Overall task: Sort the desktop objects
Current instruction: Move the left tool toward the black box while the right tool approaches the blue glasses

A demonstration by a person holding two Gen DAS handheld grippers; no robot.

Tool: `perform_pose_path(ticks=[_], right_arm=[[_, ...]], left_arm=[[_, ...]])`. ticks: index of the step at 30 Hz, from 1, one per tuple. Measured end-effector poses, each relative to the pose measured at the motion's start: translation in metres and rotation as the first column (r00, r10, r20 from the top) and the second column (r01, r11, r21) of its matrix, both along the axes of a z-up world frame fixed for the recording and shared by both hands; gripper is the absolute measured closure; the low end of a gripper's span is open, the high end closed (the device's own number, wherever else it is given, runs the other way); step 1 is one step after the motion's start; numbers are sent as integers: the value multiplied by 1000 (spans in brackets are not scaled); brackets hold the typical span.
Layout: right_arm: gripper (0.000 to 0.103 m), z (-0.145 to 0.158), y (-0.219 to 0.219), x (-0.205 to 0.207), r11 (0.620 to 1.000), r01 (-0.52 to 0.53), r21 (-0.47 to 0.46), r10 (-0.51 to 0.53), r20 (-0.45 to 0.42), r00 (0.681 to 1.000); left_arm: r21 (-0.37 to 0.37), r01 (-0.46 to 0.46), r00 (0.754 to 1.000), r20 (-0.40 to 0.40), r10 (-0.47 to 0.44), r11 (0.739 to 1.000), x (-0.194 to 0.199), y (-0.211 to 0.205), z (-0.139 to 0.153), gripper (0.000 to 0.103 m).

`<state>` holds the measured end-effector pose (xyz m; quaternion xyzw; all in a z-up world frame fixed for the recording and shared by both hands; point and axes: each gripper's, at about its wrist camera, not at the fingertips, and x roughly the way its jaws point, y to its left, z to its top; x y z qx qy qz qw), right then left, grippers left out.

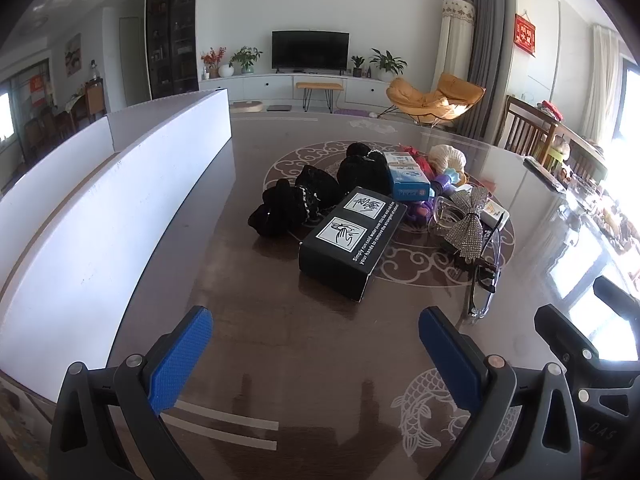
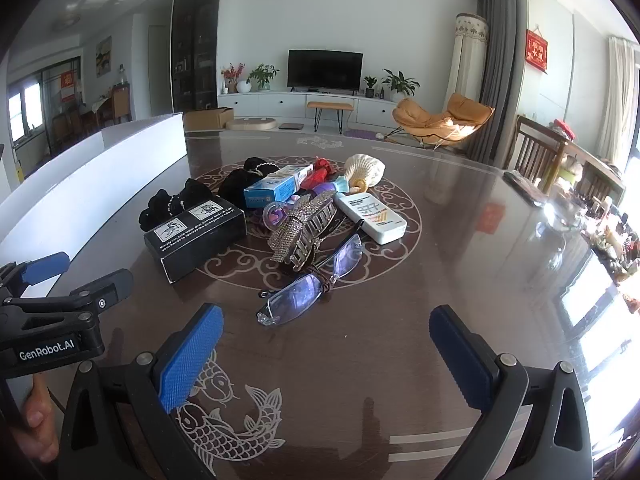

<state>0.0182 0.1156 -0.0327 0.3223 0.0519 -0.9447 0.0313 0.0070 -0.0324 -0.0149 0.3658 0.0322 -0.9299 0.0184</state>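
Both grippers [image 1: 316,354] [image 2: 326,354] agape, ribbed blue pads, boxy black carton [image 2: 196,238], glossy table [image 2: 460,288]

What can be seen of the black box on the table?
The black box is a long rectangular carton, apparently cardboard, closed and lying flat on the dark patterned table. Its top bears two white hand-washing pictograms and white printed text along one edge. It sits at the near left of the pile, angled, with black fabric pieces right behind it; contact is unclear. Neither tool touches it.
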Motion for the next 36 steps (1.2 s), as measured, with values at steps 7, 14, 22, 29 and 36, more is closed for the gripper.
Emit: perform_pose_path(ticks=[7,14,22,29,36], right_arm=[[0,-2,0,-1,1000,0,-2,0,4,1000],[0,-4,-1,-2,1000,-3,0,3,8,1000],[0,-8,-3,-6,1000,-5,1,5,21,1000],[0,-16,-6,-12,1000,-11,5,11,55,998],[0,-17,-6,-13,1000,-11,-3,11,64,998]], left_arm=[[-4,2,1000,4,-2,1000,-1,0,-3,0],[-5,3,1000,8,-3,1000,-1,0,-5,0],[-12,5,1000,24,-4,1000,-7,-1,-11,0],[-15,5,999,52,-4,1000,-13,-5,-20,0],[-9,-1,998,61,2,1000,-14,-8,-24,0]])
